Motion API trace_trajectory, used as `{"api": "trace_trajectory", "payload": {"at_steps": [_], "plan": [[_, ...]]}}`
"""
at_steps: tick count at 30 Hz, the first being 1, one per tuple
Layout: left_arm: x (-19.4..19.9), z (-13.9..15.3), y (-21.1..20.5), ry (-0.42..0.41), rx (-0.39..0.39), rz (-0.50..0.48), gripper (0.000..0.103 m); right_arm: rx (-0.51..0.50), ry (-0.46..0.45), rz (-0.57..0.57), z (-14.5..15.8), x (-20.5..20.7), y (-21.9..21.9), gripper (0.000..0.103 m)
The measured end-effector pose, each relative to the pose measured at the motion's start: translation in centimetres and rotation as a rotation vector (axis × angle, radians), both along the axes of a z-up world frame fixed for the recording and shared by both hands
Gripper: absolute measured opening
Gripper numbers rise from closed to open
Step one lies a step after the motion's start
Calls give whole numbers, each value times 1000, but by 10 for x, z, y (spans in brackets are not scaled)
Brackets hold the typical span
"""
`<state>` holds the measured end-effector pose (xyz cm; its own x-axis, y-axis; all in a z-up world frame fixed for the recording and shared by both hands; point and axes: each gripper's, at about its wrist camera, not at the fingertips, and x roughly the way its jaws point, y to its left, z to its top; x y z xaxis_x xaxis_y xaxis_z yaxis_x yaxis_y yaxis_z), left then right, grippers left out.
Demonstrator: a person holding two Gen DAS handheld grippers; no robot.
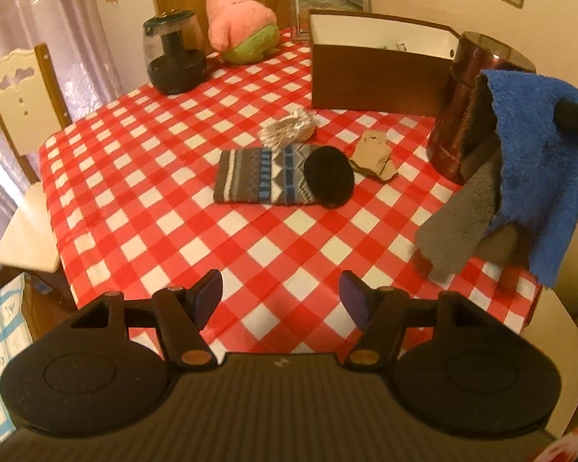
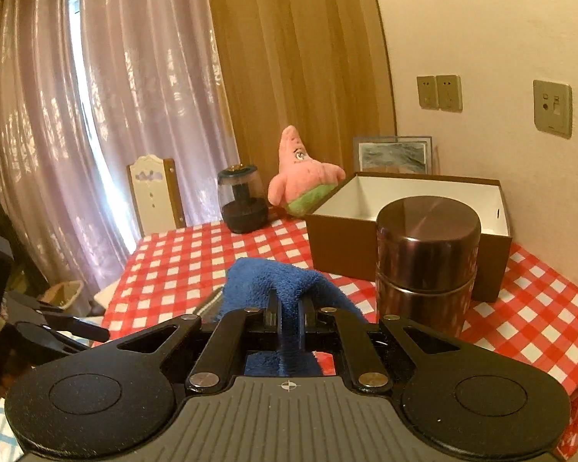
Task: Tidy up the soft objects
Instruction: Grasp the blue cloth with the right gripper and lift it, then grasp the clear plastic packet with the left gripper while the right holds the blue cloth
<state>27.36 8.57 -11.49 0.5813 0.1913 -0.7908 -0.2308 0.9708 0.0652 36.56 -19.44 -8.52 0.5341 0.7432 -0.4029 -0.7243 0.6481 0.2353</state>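
My right gripper [image 2: 289, 308] is shut on a fluffy blue sock [image 2: 285, 281], held above the table's right side; in the left wrist view the blue sock [image 1: 535, 161] hangs with a grey part [image 1: 458, 223] below it. My left gripper [image 1: 280, 296] is open and empty over the table's near edge. On the checked cloth lie a patterned grey-blue sock [image 1: 258, 177] with a black toe [image 1: 329, 175], a beige sock [image 1: 373, 158] and a silvery bundle [image 1: 289, 129]. An open brown box [image 1: 377, 77] stands at the back right, also in the right wrist view [image 2: 408, 227].
A maroon metal canister [image 1: 470, 115] stands in front of the box near the hanging sock. A pink plush star [image 1: 239, 19] and a dark glass jar [image 1: 173, 54] stand at the back. A cream chair [image 1: 23, 115] is at the left. The wall is close behind.
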Motion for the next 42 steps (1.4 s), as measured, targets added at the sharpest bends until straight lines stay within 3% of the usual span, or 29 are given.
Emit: {"api": "trace_trajectory", "payload": {"at_steps": [7,19,23,26,28,30,38,42], "plan": [[16,-5,12,0,-14,-94,65,8,28,-90,-1,-1,7,8],[63,-29,64,-8,-39,-415,65,-9,89,-417,1,-11,61,8],[71,-30,85,-3,-50,-465,65,46,98,-482,11,-18,74,8],[76,-32,98,-2,-58,-494,65,38,155,-529,7,-15,83,9],[77,-33,105,1,-70,-502,65,-28,234,-559,-7,-7,90,20],[78,-36,109,5,-79,-506,65,-97,299,-583,-23,-5,94,44],[78,-43,114,25,-105,-475,65,-240,380,-535,-61,-6,101,54],[78,-47,112,48,-110,-462,65,-293,354,-497,-69,-15,109,55]]}}
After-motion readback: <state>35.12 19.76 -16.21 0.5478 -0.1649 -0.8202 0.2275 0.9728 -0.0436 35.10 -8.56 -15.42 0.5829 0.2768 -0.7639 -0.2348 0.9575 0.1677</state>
